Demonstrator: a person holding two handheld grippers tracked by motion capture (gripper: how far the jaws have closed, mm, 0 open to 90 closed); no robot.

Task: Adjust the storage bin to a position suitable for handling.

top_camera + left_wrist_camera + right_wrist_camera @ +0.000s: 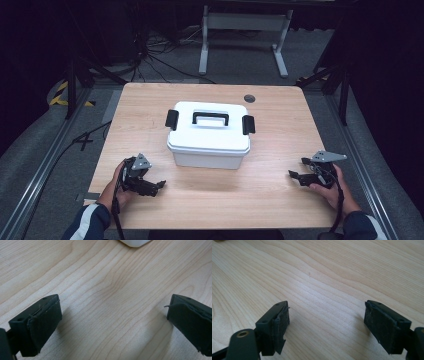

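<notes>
Scene: A person rests a two-jaw gripper in each hand on a pale wooden counter (150, 100), a white storage box (208, 135) between and beyond them.
Box position: Middle of the counter, slightly toward the far side, well apart from both grippers; its near-left corner shows at the top of the left gripper view (135, 242).
Box axis: Long side runs left to right; the black carry handle (211, 117) on the lid lies along the same line, and a long face looks at the person.
Latches: One black latch on the left end (172, 119), one on the right end (248, 124), both appear folded against the lid.
Left gripper (160, 184): Near-left, jaws spread wide, nothing between them but bare wood.
Right gripper (296, 167): Near-right, jaws equally wide apart, holding nothing.
Step in hand: Likely the approach to the box, one gripper to each end.
How to do it well: Bring both grippers in level and together, aim each at its own latch, and keep the jaws spread until they bracket the latch.
</notes>
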